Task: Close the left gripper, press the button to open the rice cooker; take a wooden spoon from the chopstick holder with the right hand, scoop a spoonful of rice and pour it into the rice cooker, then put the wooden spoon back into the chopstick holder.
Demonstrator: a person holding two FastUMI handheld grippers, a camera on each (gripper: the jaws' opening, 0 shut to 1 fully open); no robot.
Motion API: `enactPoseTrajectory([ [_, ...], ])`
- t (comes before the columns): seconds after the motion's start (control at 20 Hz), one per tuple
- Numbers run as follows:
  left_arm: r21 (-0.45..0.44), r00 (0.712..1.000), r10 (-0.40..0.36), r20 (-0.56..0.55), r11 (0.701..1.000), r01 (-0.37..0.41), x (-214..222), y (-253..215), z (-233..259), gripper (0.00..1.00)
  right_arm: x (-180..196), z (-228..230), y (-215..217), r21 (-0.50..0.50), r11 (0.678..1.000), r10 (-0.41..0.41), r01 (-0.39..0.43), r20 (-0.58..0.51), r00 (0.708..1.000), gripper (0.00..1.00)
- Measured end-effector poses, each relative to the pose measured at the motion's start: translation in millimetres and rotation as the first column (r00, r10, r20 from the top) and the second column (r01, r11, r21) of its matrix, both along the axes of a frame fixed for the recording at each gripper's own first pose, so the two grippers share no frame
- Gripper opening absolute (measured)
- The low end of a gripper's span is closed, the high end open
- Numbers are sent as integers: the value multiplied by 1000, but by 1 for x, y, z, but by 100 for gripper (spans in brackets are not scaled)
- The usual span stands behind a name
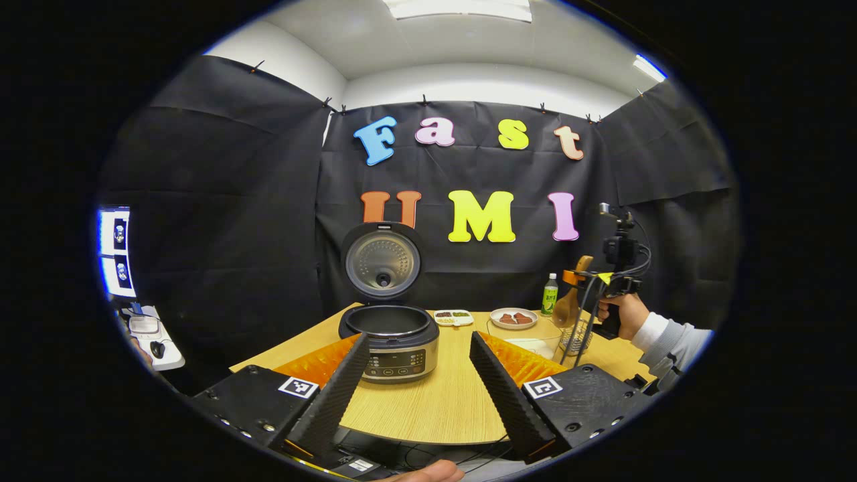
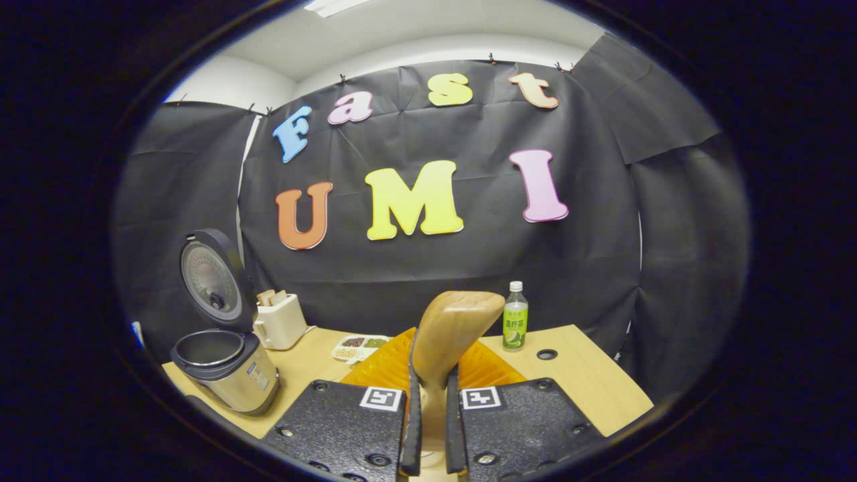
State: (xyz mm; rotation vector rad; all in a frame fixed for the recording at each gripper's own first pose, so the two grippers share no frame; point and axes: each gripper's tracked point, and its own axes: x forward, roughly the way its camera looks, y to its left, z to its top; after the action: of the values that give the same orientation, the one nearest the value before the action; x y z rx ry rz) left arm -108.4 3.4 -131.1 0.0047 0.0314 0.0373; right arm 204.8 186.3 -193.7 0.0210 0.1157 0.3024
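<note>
Wooden spoon (image 2: 447, 335) clamped in right claw (image 2: 428, 428); left claw (image 1: 418, 375) wide before lid-up rice cooker (image 1: 392, 341).

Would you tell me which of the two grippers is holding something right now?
The right gripper: its fingers clamp the wooden spoon. The left gripper stands open, nothing between its fingers.

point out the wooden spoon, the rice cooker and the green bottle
wooden spoon (image 2: 455, 328), right gripper view, on its bowl
rice cooker (image 1: 400, 361), left gripper view, on its front panel
green bottle (image 2: 515, 327), right gripper view, on its label
</note>
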Motion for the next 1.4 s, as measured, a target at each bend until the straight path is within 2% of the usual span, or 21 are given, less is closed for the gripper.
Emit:
enactPoseTrajectory([
  [0.05, 6, 1000, -2, -3, 1000, 2, 0, 1, -1, 96, 3, -6, 8, -7, 1000, 2, -2, -8, 1000, 21],
  [0.1, 12, 1000, 0, -6, 1000, 0, 0, 2, -2, 96, 5, -14, 16, -13, 1000, 4, -4, -21, 1000, 17],
  [0.15, 18, 1000, 2, -7, 1000, -2, 0, 4, -3, 96, 8, -26, 24, -19, 1000, 7, -8, -43, 999, 17],
  [0.25, 16, 1000, 4, -11, 1000, -3, 2, 6, -6, 96, 14, -54, 36, -51, 999, 11, -15, -94, 996, 19],
  [0.45, -5, 1000, 7, -23, 1000, -7, 2, 12, -11, 96, 24, -101, 36, -174, 985, -35, 7, -161, 986, 19],
  [0.55, -11, 1000, 14, -22, 1000, -14, 2, 16, -12, 96, 24, -112, 38, -177, 984, -25, -9, -194, 981, 19],
  [0.65, -11, 1000, 9, -23, 1000, -9, 4, 16, -13, 96, 16, -136, 48, -127, 990, 20, -61, -307, 952, 19],
  [0.7, -10, 1000, 2, -27, 1000, -2, 3, 14, -15, 100, 13, -143, 49, -109, 992, 27, -67, -337, 941, 19],
  [0.75, -11, 1000, 1, -25, 1000, -1, 3, 13, -15, 96, 13, -143, 47, -88, 994, 25, -60, -353, 935, 19],
  [0.9, -15, 1000, -3, -27, 1000, 2, 3, 13, -16, 96, 10, -143, 53, 66, 996, 76, -55, -391, 917, 19],
  [1.05, -8, 1000, 3, -26, 1000, -3, 3, 14, -14, 96, 6, -143, 69, 253, 966, 167, -58, -438, 883, 19],
  [1.25, 3, 1000, 10, -19, 1000, -10, 1, 16, -12, 96, 3, -139, 78, 320, 943, 228, -89, -428, 875, 19],
  [1.3, -2, 1000, 9, -18, 1000, -9, 1, 16, -12, 96, 1, -137, 82, 348, 932, 255, -103, -427, 867, 19],
  [1.35, -7, 1000, 7, -18, 1000, -7, 1, 16, -12, 100, -1, -137, 88, 381, 917, 288, -118, -426, 858, 18],
  [1.4, -11, 1000, 6, -19, 1000, -6, 1, 15, -13, 96, -1, -136, 92, 403, 906, 313, -130, -429, 847, 18],
])
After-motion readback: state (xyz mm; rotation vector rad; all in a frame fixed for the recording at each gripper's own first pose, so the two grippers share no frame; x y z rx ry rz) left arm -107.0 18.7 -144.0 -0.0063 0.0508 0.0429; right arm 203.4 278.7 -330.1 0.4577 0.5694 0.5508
